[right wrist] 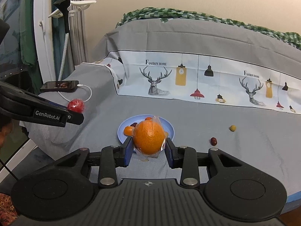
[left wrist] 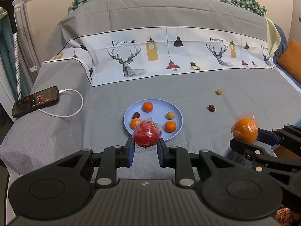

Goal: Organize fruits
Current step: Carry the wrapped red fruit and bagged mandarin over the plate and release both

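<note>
Left hand-held gripper [left wrist: 145,144] grips wrapped red fruit [left wrist: 145,136], right hand-held gripper [right wrist: 148,146] wrapped orange [right wrist: 148,137] (lower centre), likely bound for blue plate [left wrist: 176,113].

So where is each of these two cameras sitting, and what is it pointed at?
Left wrist: rides the left gripper, looking down along jaws shut on a wrapped red fruit, toward the blue plate.
Right wrist: rides the right gripper, jaws shut on a wrapped orange.
Shared: plate, both fruits, each other's gripper, the phone.
</note>
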